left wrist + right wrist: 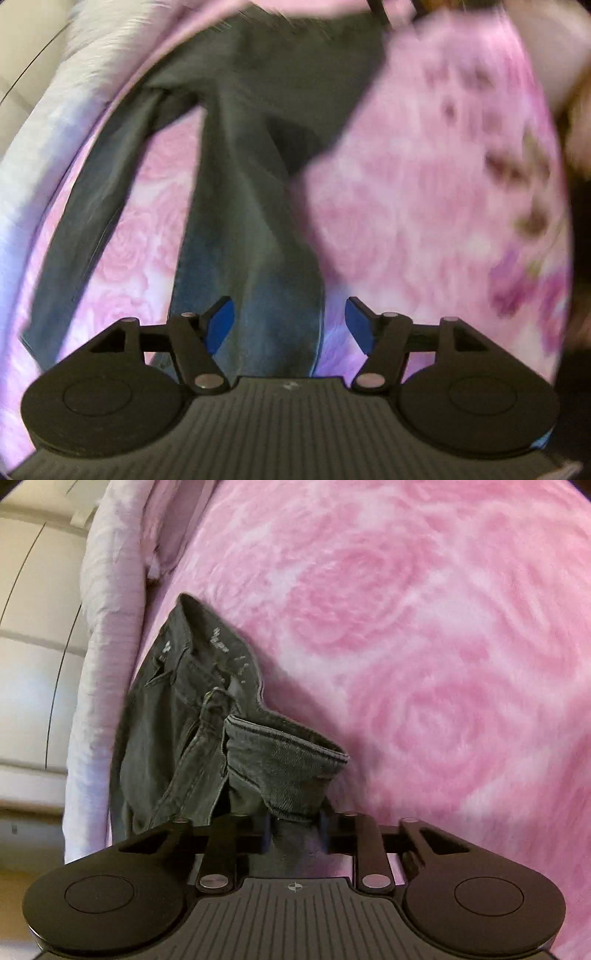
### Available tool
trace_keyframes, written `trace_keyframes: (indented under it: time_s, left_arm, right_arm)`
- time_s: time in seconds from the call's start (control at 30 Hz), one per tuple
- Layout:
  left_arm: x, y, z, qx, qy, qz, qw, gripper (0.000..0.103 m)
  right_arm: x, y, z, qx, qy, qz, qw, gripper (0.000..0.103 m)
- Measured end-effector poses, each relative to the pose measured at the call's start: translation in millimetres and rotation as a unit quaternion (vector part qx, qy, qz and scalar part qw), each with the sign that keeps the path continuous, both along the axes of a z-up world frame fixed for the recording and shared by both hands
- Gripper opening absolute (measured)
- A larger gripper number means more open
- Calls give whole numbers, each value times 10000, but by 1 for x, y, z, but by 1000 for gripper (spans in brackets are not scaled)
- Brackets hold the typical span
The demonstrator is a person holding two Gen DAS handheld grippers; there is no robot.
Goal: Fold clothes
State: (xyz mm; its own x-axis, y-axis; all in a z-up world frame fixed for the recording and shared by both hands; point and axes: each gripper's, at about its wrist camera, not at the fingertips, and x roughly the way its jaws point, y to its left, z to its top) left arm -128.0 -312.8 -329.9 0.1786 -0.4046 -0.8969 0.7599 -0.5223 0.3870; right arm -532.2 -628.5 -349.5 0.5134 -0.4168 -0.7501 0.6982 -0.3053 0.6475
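Jeans [192,738] of dark grey denim lie on the pink rose-patterned blanket [424,635]. In the right wrist view a cuffed end of them sits between the jaws of the right gripper [293,830], which are pressed together on the cloth. The left gripper [290,325] stands with its jaws apart; one leg of the jeans [251,206] runs under the gap between its blue pads [221,325], and neither pad presses on it.
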Motion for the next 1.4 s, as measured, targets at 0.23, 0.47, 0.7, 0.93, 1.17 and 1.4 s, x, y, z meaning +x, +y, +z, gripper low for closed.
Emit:
trace_keyframes:
  time_s: [0.23,0.47,0.7,0.93,1.17,1.4]
  left_arm:
    - [-22,-18,-21,235,-560,201,9980,8]
    - [-97,24,67,208,323,-239,9990,7]
    - [-120,55,64,759,980,588,9905,21]
    - [-27,97,90,50,1497,2686,9515,52]
    - [88,120,65,-229,1786,3858,9049,60]
    - [128,120,29,-189,2551,3580,8980,60]
  right_arm:
    - [-64,-27,82,-557,559,860,9932,11]
    - [-137,-13,134,-360,1416,1530,9774,11]
    - [-162,-2,106,135,1866,1818,9654,17]
    - [-103,28,136,-685,3511,2585,8974,49]
    - [29,102,147,-1539,2642,4273,8508,51]
    - [233,178,119,-909,141,5688,8173,57]
